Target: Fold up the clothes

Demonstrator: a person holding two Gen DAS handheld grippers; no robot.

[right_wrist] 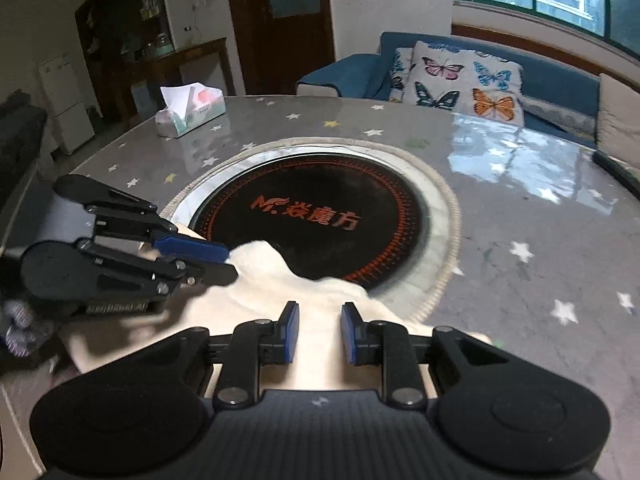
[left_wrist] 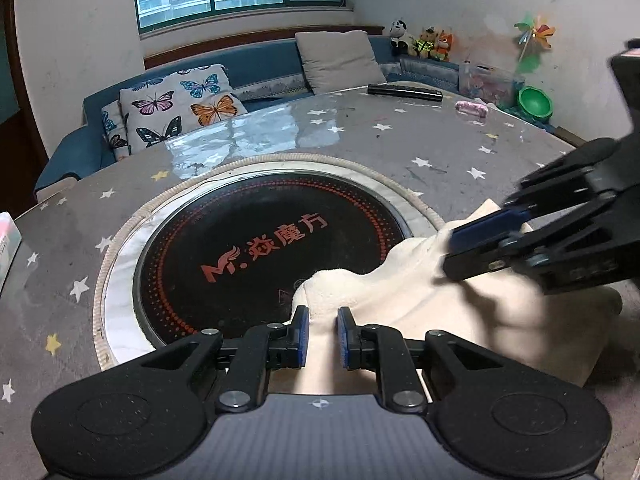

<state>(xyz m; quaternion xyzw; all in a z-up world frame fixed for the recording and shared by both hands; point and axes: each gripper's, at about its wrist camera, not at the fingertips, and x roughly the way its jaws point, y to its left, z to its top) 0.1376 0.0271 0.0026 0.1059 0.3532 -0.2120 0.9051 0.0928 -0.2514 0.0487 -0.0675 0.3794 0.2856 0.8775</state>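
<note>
A cream garment (left_wrist: 420, 292) lies bunched on the grey star-patterned table, its far edge over the black round cooktop (left_wrist: 256, 248). My left gripper (left_wrist: 322, 334) is open, its blue pads on either side of a raised fold at the garment's left edge. My right gripper (right_wrist: 320, 332) is open over the same garment (right_wrist: 280, 280), with cloth between its pads. Each gripper shows in the other's view: the right one (left_wrist: 476, 240) at the garment's right side, the left one (right_wrist: 224, 262) at its left. The garment's near part is hidden under the gripper bodies.
A tissue box (right_wrist: 190, 110) stands at the table's far left. A black remote (left_wrist: 404, 92) and a small pink object (left_wrist: 472, 109) lie at the far right. A blue sofa with a butterfly cushion (left_wrist: 176, 108) runs behind the table (left_wrist: 440, 148).
</note>
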